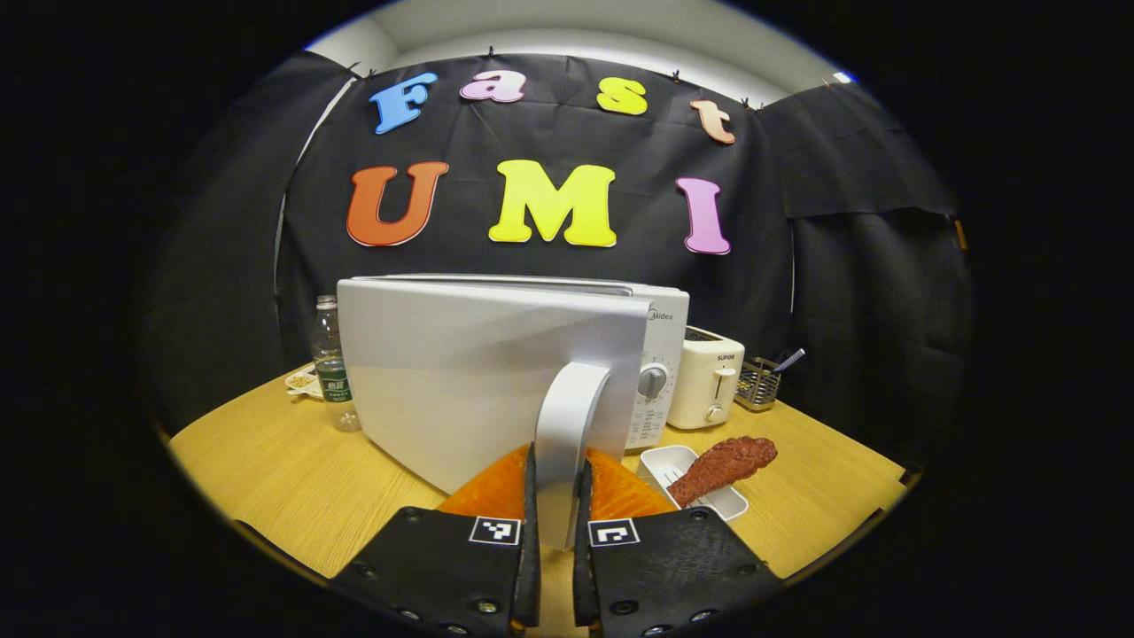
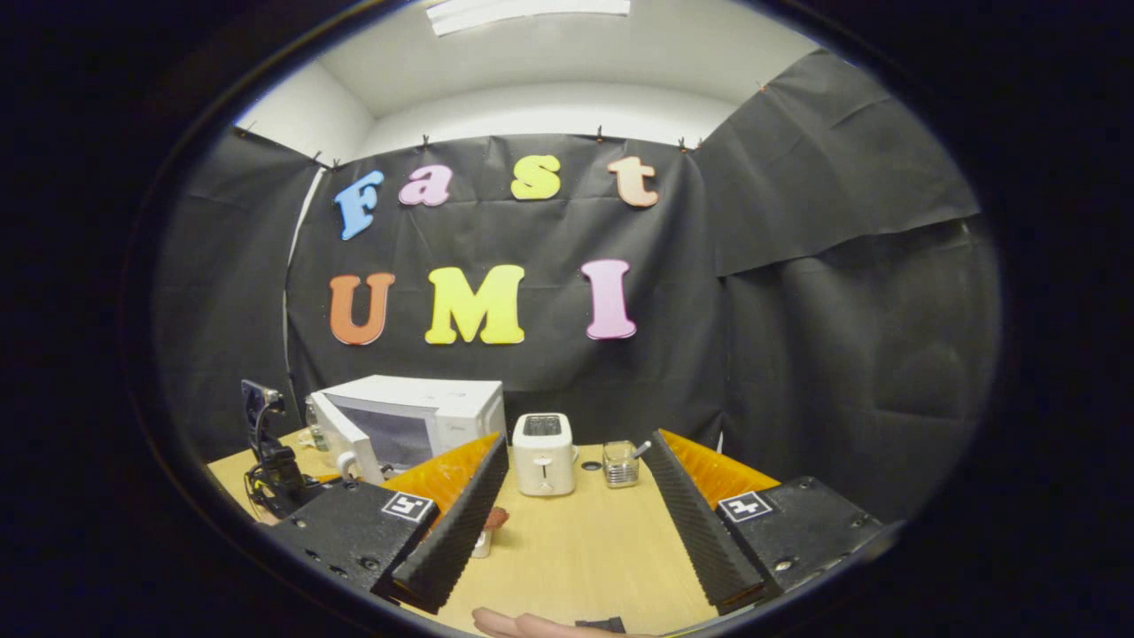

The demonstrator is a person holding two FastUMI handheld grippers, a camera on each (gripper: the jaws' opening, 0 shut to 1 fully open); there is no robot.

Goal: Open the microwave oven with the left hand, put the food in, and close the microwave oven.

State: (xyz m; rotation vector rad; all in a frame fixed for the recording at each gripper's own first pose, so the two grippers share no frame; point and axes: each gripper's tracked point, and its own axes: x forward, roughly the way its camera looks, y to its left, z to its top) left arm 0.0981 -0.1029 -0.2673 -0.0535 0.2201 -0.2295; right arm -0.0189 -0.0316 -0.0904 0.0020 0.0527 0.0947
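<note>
The white microwave [image 1: 663,312] stands on the wooden table with its door [image 1: 461,372] swung partly out towards me. My left gripper [image 1: 557,462] is shut on the door's white vertical handle [image 1: 571,399], one finger on each side. A reddish-brown piece of food [image 1: 722,468] lies on a small white tray [image 1: 666,462] to the right of the handle. In the right gripper view the microwave [image 2: 443,403] is at the left with its door [image 2: 341,439] ajar, and the left gripper [image 2: 270,461] is at the handle. My right gripper [image 2: 579,440] hangs open and holds nothing.
A white toaster [image 1: 706,377] and a wire basket [image 1: 758,384] stand right of the microwave. A water bottle [image 1: 331,363] and a small dish [image 1: 302,381] sit to its left. In the right gripper view there are the toaster [image 2: 543,454] and a hand [image 2: 523,625].
</note>
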